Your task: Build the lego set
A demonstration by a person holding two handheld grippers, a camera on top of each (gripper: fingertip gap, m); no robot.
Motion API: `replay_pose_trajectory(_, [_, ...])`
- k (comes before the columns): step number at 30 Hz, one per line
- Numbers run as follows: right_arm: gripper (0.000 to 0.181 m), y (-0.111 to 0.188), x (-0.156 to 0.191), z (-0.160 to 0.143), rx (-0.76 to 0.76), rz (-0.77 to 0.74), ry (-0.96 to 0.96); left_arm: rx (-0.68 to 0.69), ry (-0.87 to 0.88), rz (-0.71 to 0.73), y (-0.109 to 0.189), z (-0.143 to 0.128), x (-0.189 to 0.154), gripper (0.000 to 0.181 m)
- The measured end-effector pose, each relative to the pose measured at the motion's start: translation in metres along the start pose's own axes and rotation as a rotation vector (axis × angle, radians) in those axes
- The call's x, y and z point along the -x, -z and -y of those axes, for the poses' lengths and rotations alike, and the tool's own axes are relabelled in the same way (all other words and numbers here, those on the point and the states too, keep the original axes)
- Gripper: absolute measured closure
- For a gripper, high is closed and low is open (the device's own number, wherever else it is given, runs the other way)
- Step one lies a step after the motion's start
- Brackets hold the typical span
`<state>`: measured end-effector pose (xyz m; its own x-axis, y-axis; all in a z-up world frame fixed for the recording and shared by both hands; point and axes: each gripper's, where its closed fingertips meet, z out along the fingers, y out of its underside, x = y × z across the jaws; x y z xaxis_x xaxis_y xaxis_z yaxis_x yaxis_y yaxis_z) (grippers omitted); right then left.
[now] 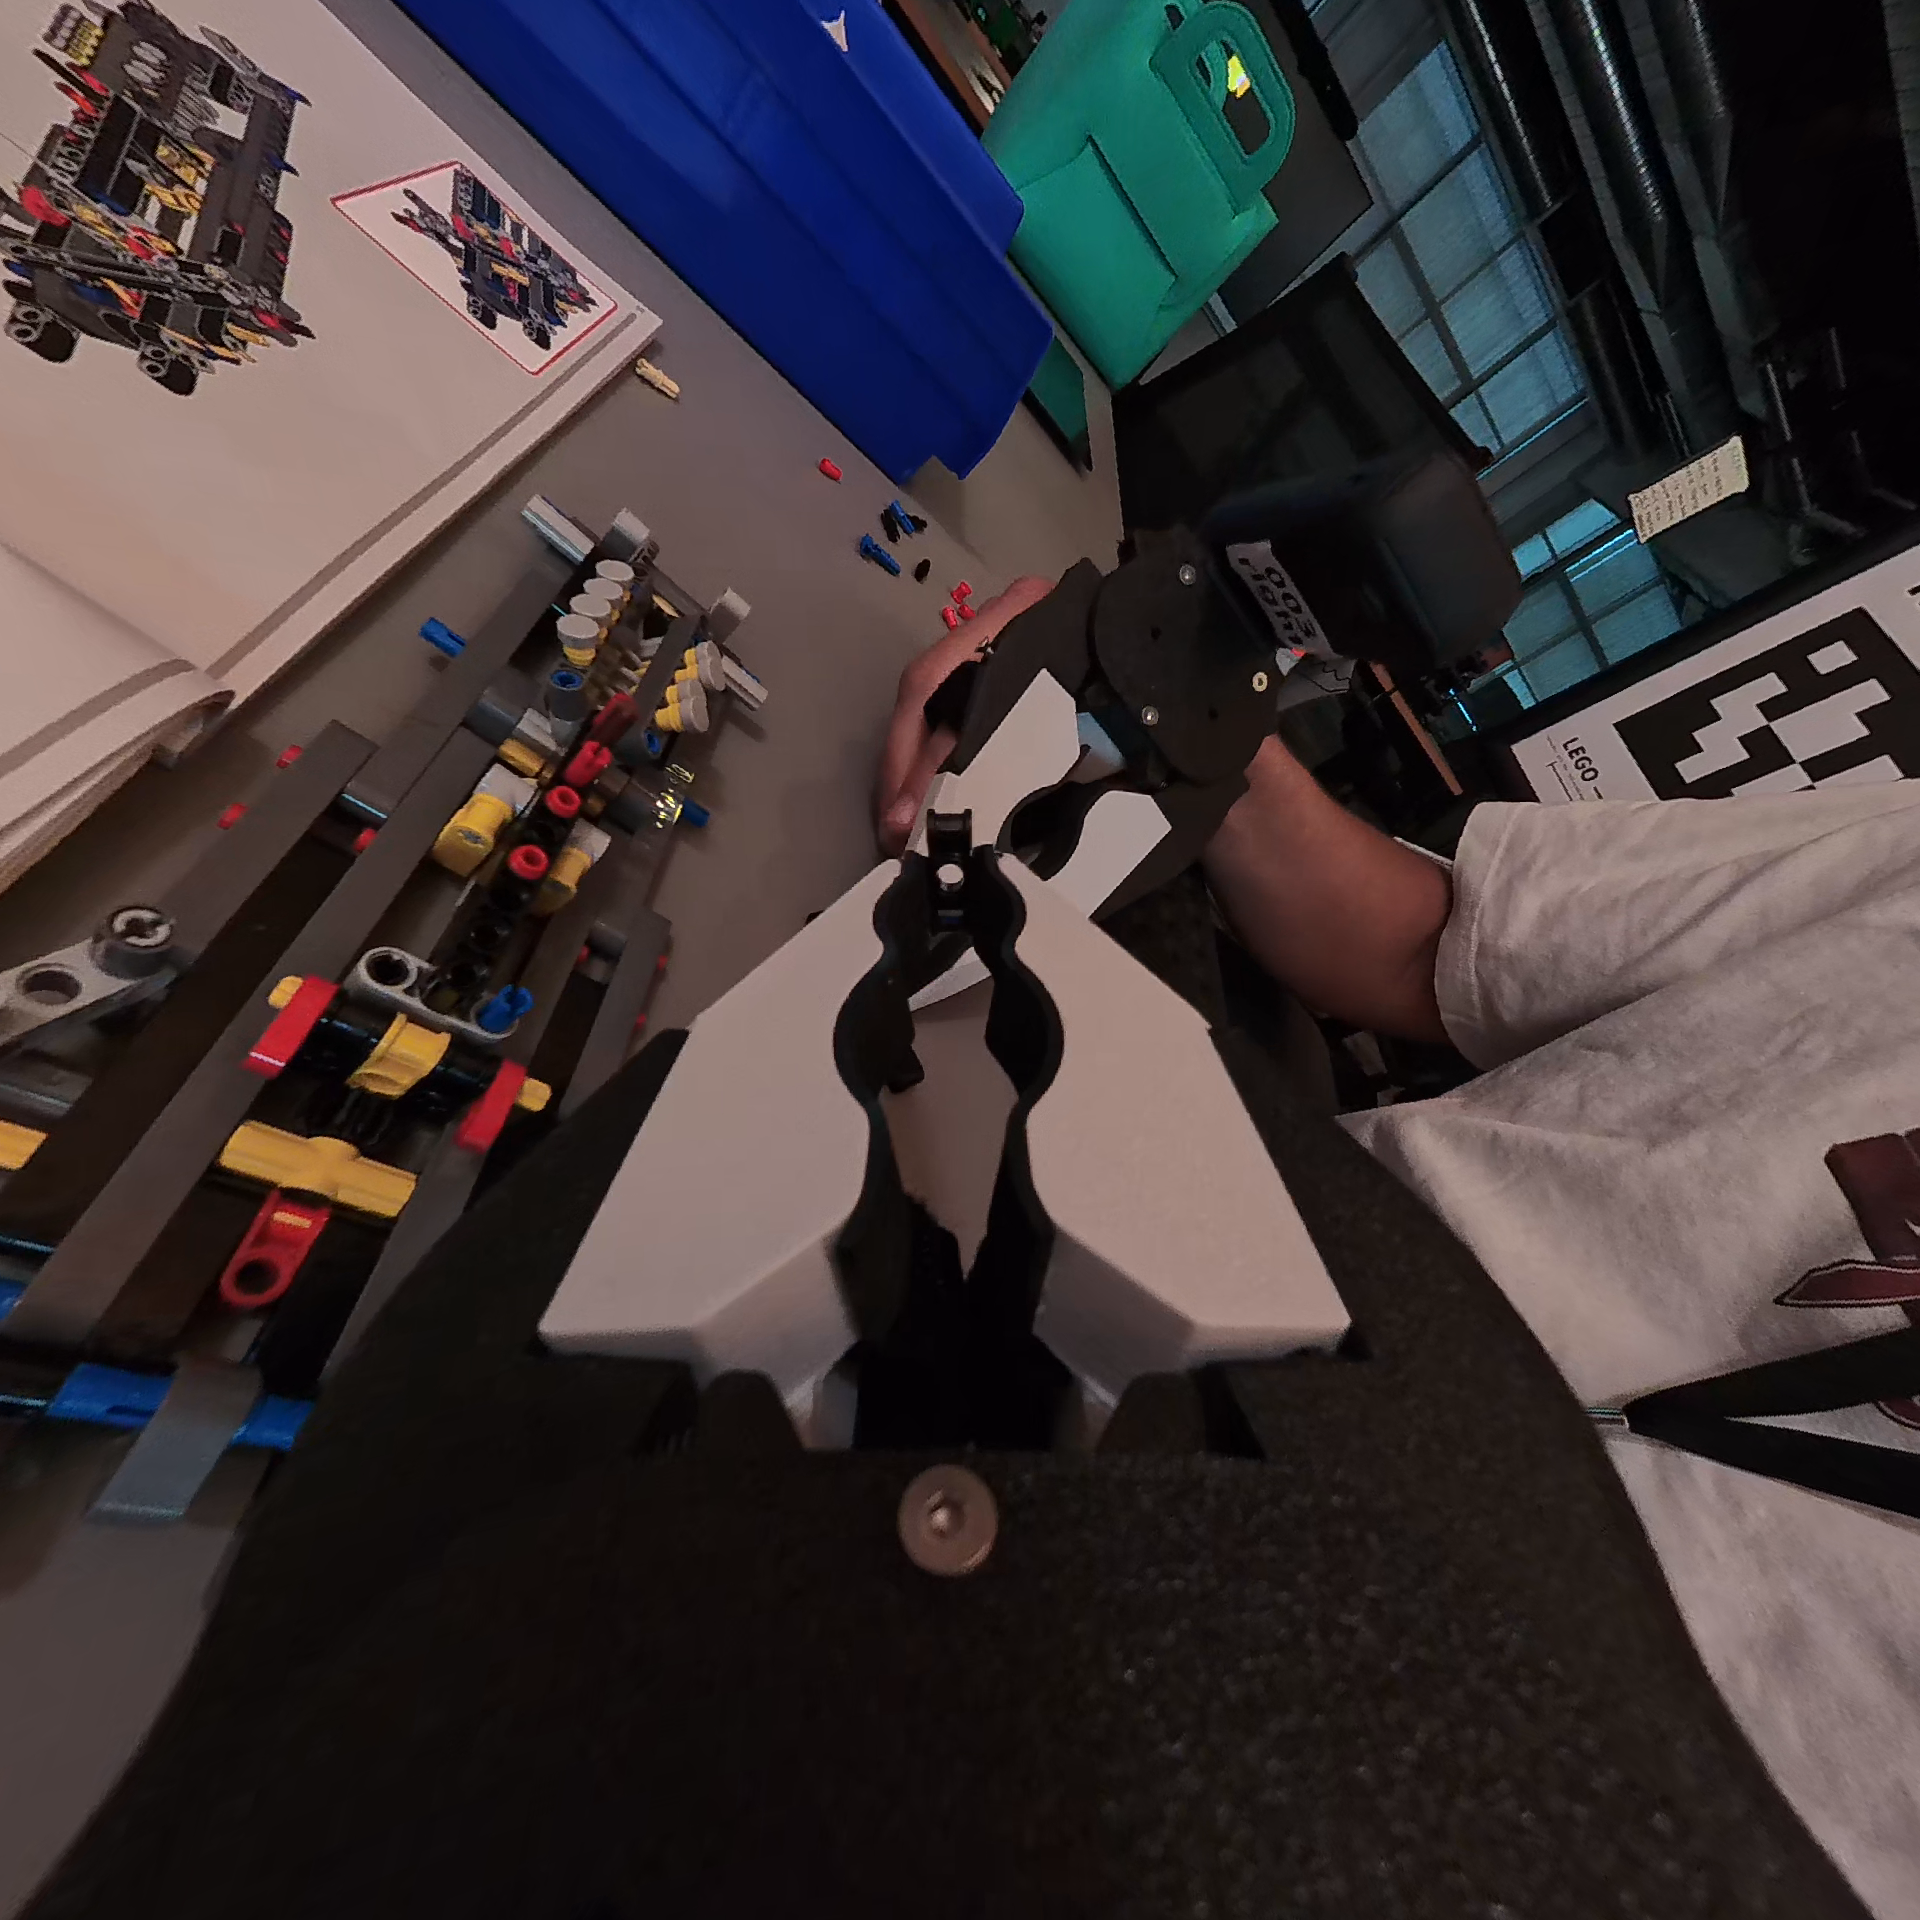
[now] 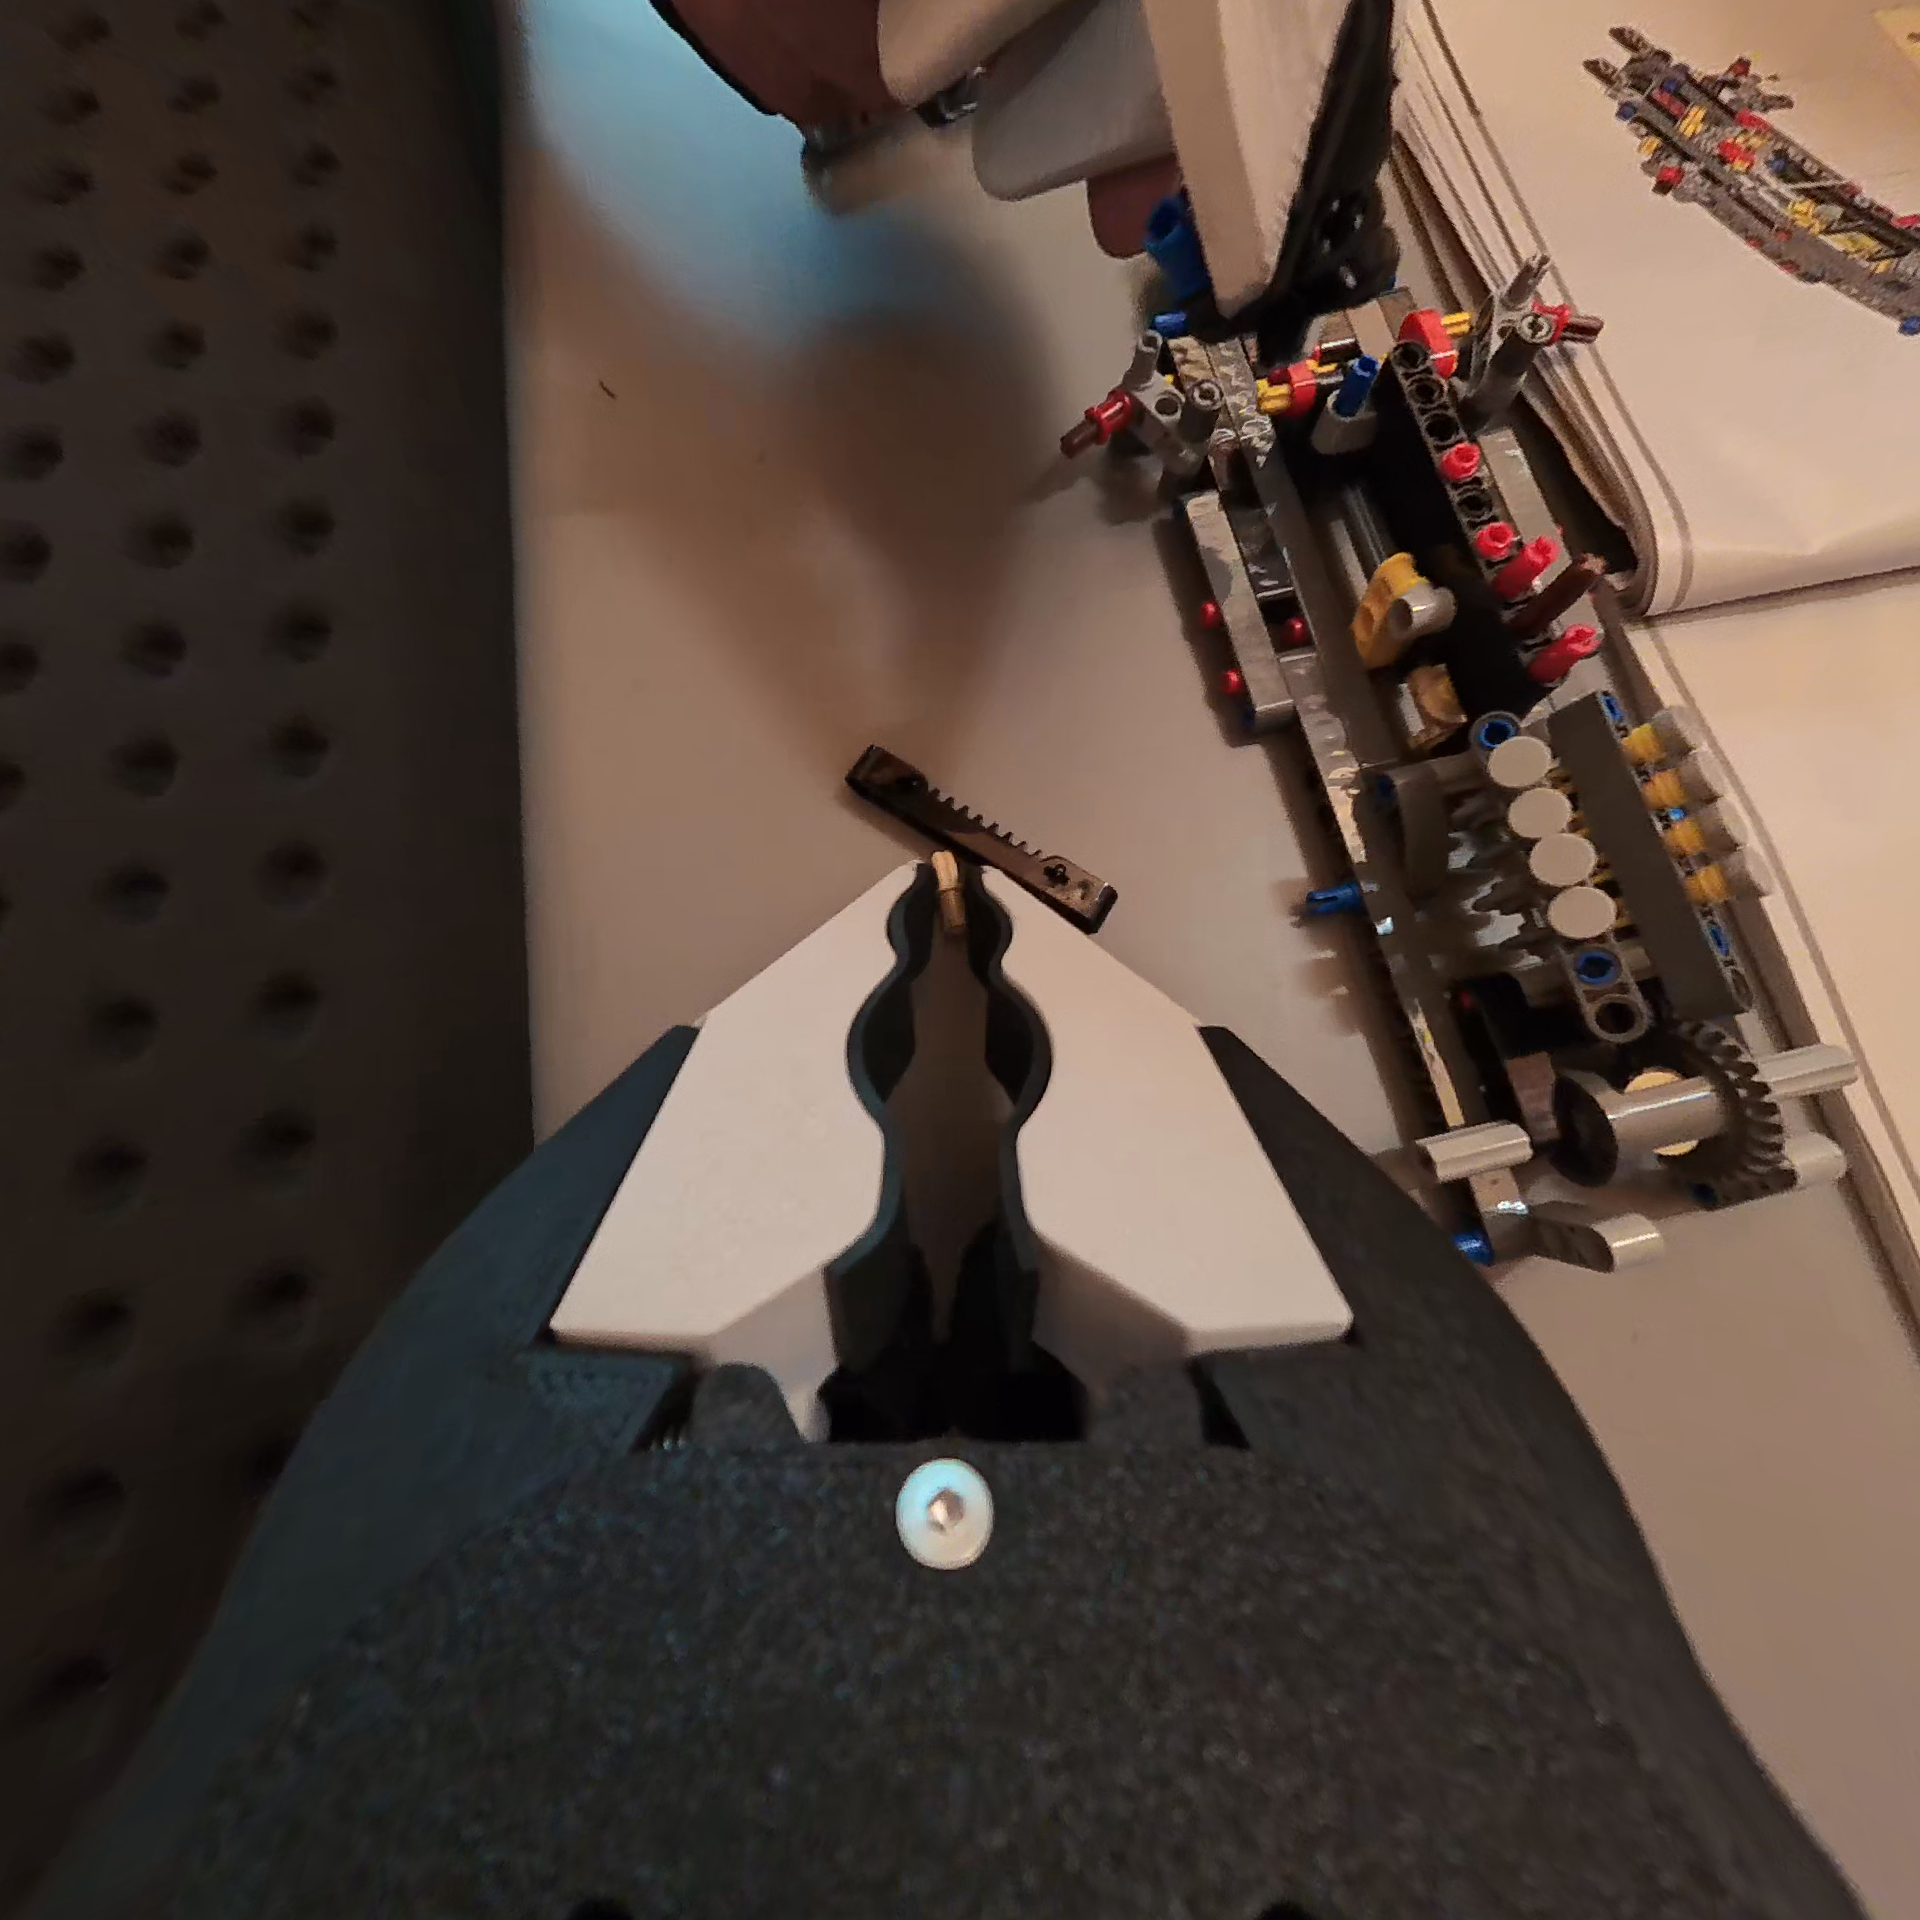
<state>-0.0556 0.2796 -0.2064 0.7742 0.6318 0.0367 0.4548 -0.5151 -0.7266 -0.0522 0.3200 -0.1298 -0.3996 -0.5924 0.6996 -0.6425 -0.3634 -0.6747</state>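
Note:
My left gripper is shut on a small black lego connector, held in the air above the table. My right gripper is shut on a small tan pin, its tips just short of a black toothed rack piece lying on the table. The long grey and black lego build with red, yellow and blue parts lies to the right of it. The build also shows in the left wrist view, left of my left gripper. The right gripper shows beyond the black connector.
The open instruction booklet lies beside the build. Loose blue, black and red pins and a tan pin lie near a blue bin. A dark perforated mat borders the table. A person's forearm is at right. Some 9 cm of space lies between my two pairs of fingers.

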Motion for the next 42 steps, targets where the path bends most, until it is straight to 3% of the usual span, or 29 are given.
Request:
replay_pose_trajectory(4, [0.177,0.002,0.0,-0.001,0.008,0.005,-0.037,-0.007,-0.024,0.038,0.0,0.001,0.005,0.175])
replay_pose_trajectory(6, [0.177,0.009,-0.01,0.008,-0.032,-0.067,-0.039,-0.013,-0.097,0.118,0.001,0.003,0.011,0.175])
replay_pose_trajectory(12, [0.177,0.066,-0.043,0.089,-0.441,-0.288,-0.267,-0.072,-0.542,0.438,0.004,0.021,0.017,0.175])
replay_pose_trajectory(20, [0.177,0.054,-0.046,0.102,-0.665,-0.216,-0.674,-0.144,-0.728,0.485,-0.001,0.03,-0.002,0.175])
replay_pose_trajectory(42, [0.178,0.047,-0.053,0.095,-0.65,-0.223,-0.79,-0.116,-0.84,0.636,0.001,0.032,0.007,0.175])
